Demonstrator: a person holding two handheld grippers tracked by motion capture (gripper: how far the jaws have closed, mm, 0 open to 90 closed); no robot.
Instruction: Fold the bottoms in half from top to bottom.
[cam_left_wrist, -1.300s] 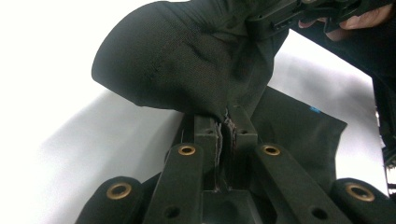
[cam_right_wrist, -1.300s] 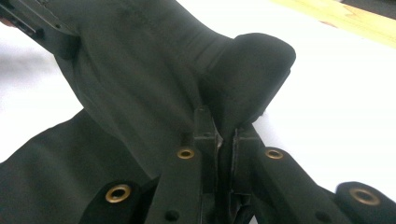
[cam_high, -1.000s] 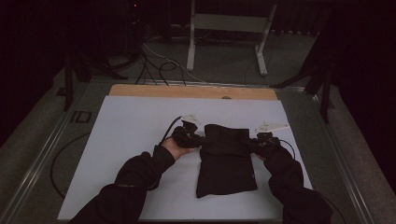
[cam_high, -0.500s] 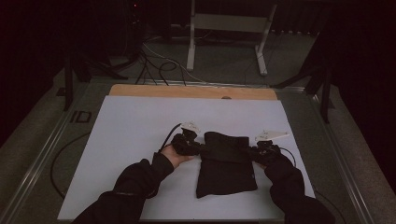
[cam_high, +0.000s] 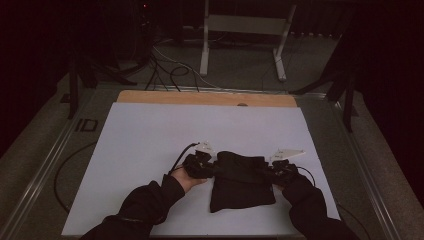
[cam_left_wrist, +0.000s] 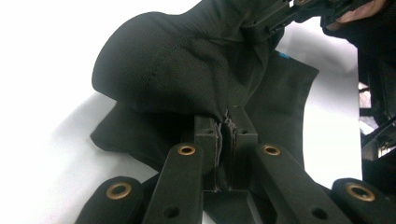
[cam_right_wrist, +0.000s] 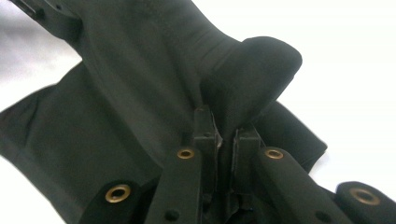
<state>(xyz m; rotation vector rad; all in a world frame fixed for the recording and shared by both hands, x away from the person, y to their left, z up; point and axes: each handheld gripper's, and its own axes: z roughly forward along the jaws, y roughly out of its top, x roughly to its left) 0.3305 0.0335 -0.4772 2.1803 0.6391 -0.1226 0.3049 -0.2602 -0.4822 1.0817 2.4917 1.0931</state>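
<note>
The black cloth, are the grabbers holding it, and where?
Yes. The left gripper pinches the black cloth at its left edge, the right gripper at its right edge.

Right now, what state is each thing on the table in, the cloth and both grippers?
Black cloth: partly folded, far edge lifted off the white table, near part lying flat.
Left gripper: shut on the black cloth, pinching its left side.
Right gripper: shut on the black cloth, pinching its right side.

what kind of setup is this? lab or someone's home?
Likely a lab recording station: a white table in a dark room, loose cables and a metal stand behind it, both grippers' jaws pinching a black cloth.
</note>
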